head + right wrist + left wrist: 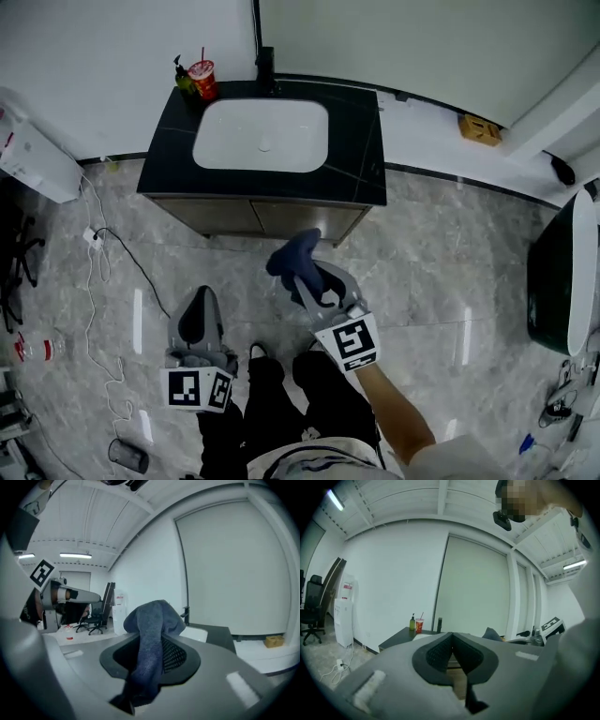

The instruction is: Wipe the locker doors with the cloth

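Note:
A dark blue cloth (292, 255) sticks up out of my right gripper (302, 278), which is shut on it in front of the vanity. In the right gripper view the cloth (152, 634) hangs bunched between the pads and hides their tips. My left gripper (199, 317) is lower and to the left, over the floor. In the left gripper view its pads (440, 654) meet at the tips with nothing between them. A large pale door-like panel (473, 588) fills the wall behind the vanity, and it shows in the right gripper view too (234, 569). I cannot make out any locker doors as such.
A black vanity counter (361, 141) with a white basin (262, 136), a faucet (265, 66), a red cup (202, 79) and a green bottle (184, 77) stands against the wall. A white water dispenser (33, 155) and cables (98, 272) lie left; a dark tub (558, 272) stands right.

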`<act>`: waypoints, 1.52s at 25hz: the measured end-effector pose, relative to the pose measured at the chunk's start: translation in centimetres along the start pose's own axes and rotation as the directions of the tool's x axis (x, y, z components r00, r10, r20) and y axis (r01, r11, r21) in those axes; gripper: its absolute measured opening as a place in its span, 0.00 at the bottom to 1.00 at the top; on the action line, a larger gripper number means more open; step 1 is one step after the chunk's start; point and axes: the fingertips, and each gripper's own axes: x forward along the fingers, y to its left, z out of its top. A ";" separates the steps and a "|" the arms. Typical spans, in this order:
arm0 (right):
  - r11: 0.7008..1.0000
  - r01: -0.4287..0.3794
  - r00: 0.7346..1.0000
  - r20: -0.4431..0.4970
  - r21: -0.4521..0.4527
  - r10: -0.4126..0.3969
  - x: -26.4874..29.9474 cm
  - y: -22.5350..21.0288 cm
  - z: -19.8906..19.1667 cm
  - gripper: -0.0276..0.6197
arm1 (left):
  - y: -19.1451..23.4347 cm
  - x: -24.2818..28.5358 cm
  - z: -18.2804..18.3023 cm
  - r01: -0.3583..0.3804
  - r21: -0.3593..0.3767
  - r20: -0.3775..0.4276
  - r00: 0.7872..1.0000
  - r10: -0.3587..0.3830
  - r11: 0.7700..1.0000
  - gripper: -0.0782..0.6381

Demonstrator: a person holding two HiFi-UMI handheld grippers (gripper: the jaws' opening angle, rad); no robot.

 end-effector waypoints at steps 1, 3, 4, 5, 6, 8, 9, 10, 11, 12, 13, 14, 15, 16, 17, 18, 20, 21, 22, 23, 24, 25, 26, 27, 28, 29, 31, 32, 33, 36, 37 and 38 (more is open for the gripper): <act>0.999 0.031 0.999 0.013 0.029 -0.032 -1.9 -0.3 1.8 0.21 | -1.1 -0.4 1.7 0.021 0.004 0.008 1.000 -0.021 1.000 0.11; 0.993 0.084 0.995 0.039 0.079 -0.088 -5.3 -0.3 5.0 0.21 | -3.1 -1.6 4.6 0.063 0.013 0.021 0.998 -0.063 0.998 0.11; 0.990 0.108 0.992 0.049 0.089 -0.113 -6.8 -0.1 6.4 0.21 | -3.8 -2.3 5.8 0.081 0.015 0.026 0.996 -0.082 0.997 0.11; 0.987 0.131 0.989 0.060 0.092 -0.137 -8.1 0.1 7.7 0.21 | -4.4 -3.1 6.8 0.100 0.018 0.030 0.995 -0.100 0.995 0.11; 0.983 0.155 0.984 0.075 0.094 -0.162 -9.2 0.4 9.0 0.21 | -4.9 -3.7 7.7 0.118 0.023 0.035 0.992 -0.119 0.993 0.11; 0.974 0.203 0.971 0.107 0.102 -0.213 -11.2 1.4 11.2 0.21 | -5.7 -5.0 9.0 0.158 0.035 0.041 0.986 -0.159 0.987 0.11; 0.968 0.226 0.964 0.117 0.108 -0.238 -12.2 2.0 12.0 0.21 | -6.2 -5.8 9.4 0.180 0.042 0.038 0.983 -0.181 0.983 0.11; 0.961 0.250 0.956 0.124 0.116 -0.264 -13.2 2.7 12.6 0.21 | -6.7 -6.8 9.7 0.205 0.052 0.033 0.978 -0.206 0.977 0.11; 0.953 0.275 0.948 0.129 0.130 -0.291 -14.3 3.4 13.0 0.21 | -7.2 -7.7 9.9 0.230 0.062 0.027 0.972 -0.232 0.971 0.11; 0.944 0.296 0.940 0.134 0.146 -0.315 -15.4 4.1 13.3 0.21 | -7.5 -8.8 10.1 0.252 0.070 0.024 0.967 -0.254 0.965 0.11; 0.936 0.312 0.932 0.137 0.161 -0.334 -16.3 5.0 13.6 0.21 | -7.6 -9.9 10.4 0.269 0.070 0.023 0.962 -0.271 0.961 0.11; 0.931 0.324 0.927 0.139 0.170 -0.349 -17.1 5.8 13.8 0.21 | -7.5 -11.0 10.5 0.280 0.066 0.022 0.959 -0.282 0.958 0.11; 0.927 0.336 0.923 0.139 0.170 -0.360 -17.8 6.5 14.0 0.20 | -7.3 -12.0 10.5 0.286 0.059 0.022 0.957 -0.288 0.956 0.11; 0.923 0.347 0.919 0.139 0.165 -0.370 -18.5 7.1 14.3 0.20 | -7.2 -12.8 10.4 0.293 0.052 0.022 0.955 -0.295 0.955 0.11; 0.920 0.359 0.914 0.140 0.160 -0.381 -19.2 7.6 14.6 0.20 | -7.3 -13.7 10.3 0.301 0.047 0.021 0.953 -0.303 0.952 0.11; 0.917 0.369 0.909 0.143 0.154 -0.390 -20.0 7.9 14.9 0.20 | -7.5 -14.4 10.4 0.310 0.044 0.022 0.950 -0.311 0.950 0.11; 0.915 0.378 0.905 0.148 0.143 -0.398 -21.0 8.4 15.7 0.19 | -8.0 -15.5 11.0 0.319 0.046 0.028 0.947 -0.321 0.946 0.11; 0.916 0.377 0.906 0.149 0.140 -0.396 -21.2 8.6 16.0 0.19 | -8.1 -15.8 11.5 0.318 0.048 0.033 0.947 -0.320 0.947 0.11; 0.917 0.373 0.908 0.150 0.143 -0.392 -21.4 8.8 16.2 0.18 | -8.2 -16.1 11.8 0.313 0.050 0.038 0.948 -0.315 0.948 0.11; 0.918 0.367 0.910 0.150 0.149 -0.387 -21.6 9.0 16.3 0.18 | -8.2 -16.3 11.9 0.307 0.051 0.041 0.950 -0.309 0.950 0.11; 0.920 0.360 0.912 0.152 0.153 -0.382 -21.9 9.2 16.4 0.18 | -8.3 -16.6 12.1 0.300 0.052 0.042 0.952 -0.303 0.952 0.11; 0.923 0.355 0.913 0.156 0.151 -0.377 -22.1 9.3 16.6 0.18 | -8.4 -16.7 12.4 0.297 0.057 0.043 0.953 -0.299 0.953 0.11; 0.926 0.350 0.914 0.163 0.144 -0.371 -22.2 9.4 16.9 0.18 | -8.6 -16.7 12.8 0.295 0.065 0.046 0.953 -0.298 0.953 0.11; 0.928 0.347 0.915 0.170 0.136 -0.366 -22.2 9.3 17.2 0.18 | -8.7 -16.6 13.3 0.292 0.074 0.049 0.954 -0.296 0.954 0.11; 0.930 0.344 0.915 0.176 0.131 -0.363 -22.3 9.2 17.4 0.18 | -8.9 -16.6 13.7 0.288 0.079 0.055 0.955 -0.293 0.954 0.11; 0.930 0.342 0.915 0.180 0.130 -0.362 -22.5 9.1 17.6 0.18 | -9.0 -16.6 13.8 0.285 0.080 0.061 0.955 -0.290 0.955 0.11; 0.931 0.343 0.913 0.186 0.128 -0.362 -23.0 8.9 17.9 0.18 | -9.4 -16.8 13.9 0.284 0.083 0.068 0.955 -0.290 0.955 0.11; 0.931 0.343 0.913 0.189 0.126 -0.362 -23.2 8.8 18.1 0.18 | -9.5 -16.8 14.0 0.283 0.086 0.070 0.955 -0.289 0.955 0.11; 0.931 0.342 0.912 0.192 0.125 -0.361 -23.3 8.7 18.2 0.18 | -9.6 -16.8 14.1 0.281 0.088 0.072 0.955 -0.287 0.956 0.11; 0.932 0.340 0.912 0.200 0.123 -0.359 -23.7 8.5 18.5 0.18 | -10.0 -16.7 14.4 0.278 0.092 0.083 0.955 -0.286 0.956 0.11; 0.932 0.339 0.911 0.202 0.124 -0.359 -23.8 8.3 18.5 0.18 | -10.3 -16.7 14.5 0.279 0.093 0.086 0.954 -0.287 0.956 0.11; 0.933 0.338 0.911 0.203 0.125 -0.358 -24.0 8.2 18.5 0.18 | -10.5 -16.7 14.6 0.279 0.094 0.087 0.954 -0.287 0.956 0.11</act>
